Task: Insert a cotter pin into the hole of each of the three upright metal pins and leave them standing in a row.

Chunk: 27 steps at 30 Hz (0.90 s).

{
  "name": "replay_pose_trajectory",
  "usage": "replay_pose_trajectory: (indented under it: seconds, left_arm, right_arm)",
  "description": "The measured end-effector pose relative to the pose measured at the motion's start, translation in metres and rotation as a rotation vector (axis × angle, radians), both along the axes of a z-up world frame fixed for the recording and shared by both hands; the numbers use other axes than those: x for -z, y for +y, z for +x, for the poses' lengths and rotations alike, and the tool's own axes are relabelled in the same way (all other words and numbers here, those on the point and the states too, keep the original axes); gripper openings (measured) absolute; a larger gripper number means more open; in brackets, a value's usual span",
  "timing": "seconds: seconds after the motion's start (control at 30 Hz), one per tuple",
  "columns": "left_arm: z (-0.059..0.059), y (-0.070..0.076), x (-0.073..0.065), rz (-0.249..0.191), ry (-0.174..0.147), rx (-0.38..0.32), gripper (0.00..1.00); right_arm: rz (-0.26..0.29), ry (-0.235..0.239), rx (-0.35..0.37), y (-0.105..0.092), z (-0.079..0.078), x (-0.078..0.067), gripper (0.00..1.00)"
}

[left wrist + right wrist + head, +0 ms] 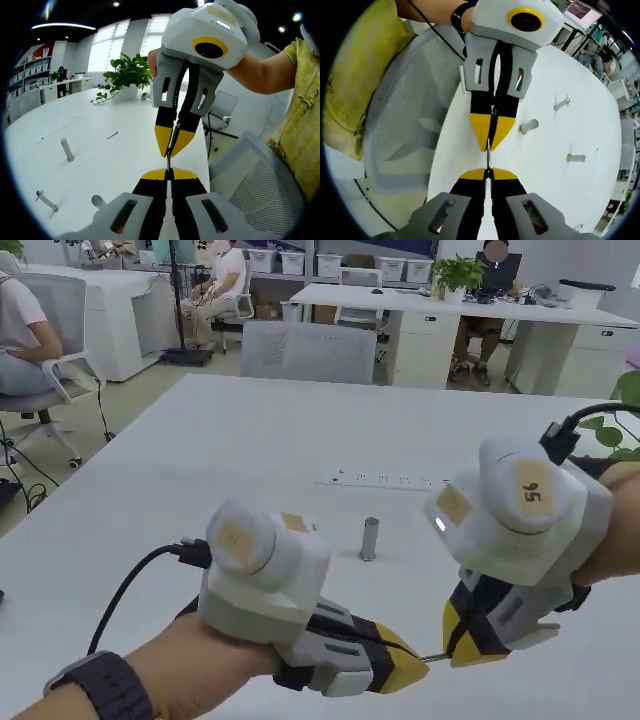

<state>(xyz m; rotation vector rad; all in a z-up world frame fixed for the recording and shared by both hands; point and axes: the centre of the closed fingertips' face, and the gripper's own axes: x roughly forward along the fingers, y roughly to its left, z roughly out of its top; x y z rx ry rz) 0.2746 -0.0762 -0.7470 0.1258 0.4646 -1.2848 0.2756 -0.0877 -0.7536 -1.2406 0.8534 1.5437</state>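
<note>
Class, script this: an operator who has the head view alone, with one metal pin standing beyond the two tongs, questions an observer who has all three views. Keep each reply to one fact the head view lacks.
Operator: Is that metal pin the only one?
Observer: No; the right gripper view has three metal pins on the table.
Operator: What sits between the tongs?
Observer: In the left gripper view, the tongs of the left gripper and the right gripper are both shut on one cotter pin.
</note>
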Motion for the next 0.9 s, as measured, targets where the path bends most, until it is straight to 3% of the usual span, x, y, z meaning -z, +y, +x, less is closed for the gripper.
replay_pose_trajectory:
  seconds: [0.17,0.2,0.23,0.27,0.33,0.4,0.53,0.63,0.67,0.77,0.9]
  left_arm:
    - [-0.003,-0.002,0.001,0.044,-0.121,0.058,0.00]
    - [-0.006,-0.004,0.000,0.038,-0.133,0.070,0.00]
    - [-0.006,-0.004,0.001,0.044,-0.139,0.070,0.00]
    - [-0.007,-0.004,0.001,0.052,-0.161,0.081,0.00]
    - [-0.009,-0.005,0.000,0.049,-0.156,0.083,0.00]
    - [-0.009,-0.005,0.000,0.042,-0.127,0.083,0.00]
    - [-0.008,-0.004,0.000,0.046,-0.101,0.076,0.00]
    - [-0.005,-0.003,0.000,0.042,-0.080,0.059,0.00]
    - [-0.006,-0.003,-0.001,0.033,-0.051,0.057,0.00]
    - [-0.005,-0.003,0.000,0.032,-0.044,0.048,0.00]
    - [-0.006,-0.003,0.001,0.024,0.000,0.030,0.00]
  right_arm:
    - [-0.033,0.060,0.055,-0.002,-0.004,0.000,0.04]
    - [-0.052,0.100,0.095,-0.004,-0.008,0.000,0.04]
    - [-0.045,0.091,0.083,-0.003,-0.005,0.000,0.03]
    - [-0.053,0.132,0.120,-0.004,-0.010,0.000,0.03]
    - [-0.055,0.130,0.119,-0.005,-0.008,0.001,0.04]
    - [-0.056,0.142,0.109,-0.005,-0.012,0.001,0.04]
    - [-0.038,0.114,0.050,-0.005,-0.014,0.002,0.05]
    - [-0.030,0.110,0.036,-0.007,-0.016,0.003,0.12]
    - [-0.033,0.109,0.034,-0.007,-0.016,0.003,0.12]
    - [-0.035,0.068,0.005,-0.009,-0.012,0.005,0.09]
    - [-0.031,0.062,0.023,-0.008,-0.010,0.004,0.07]
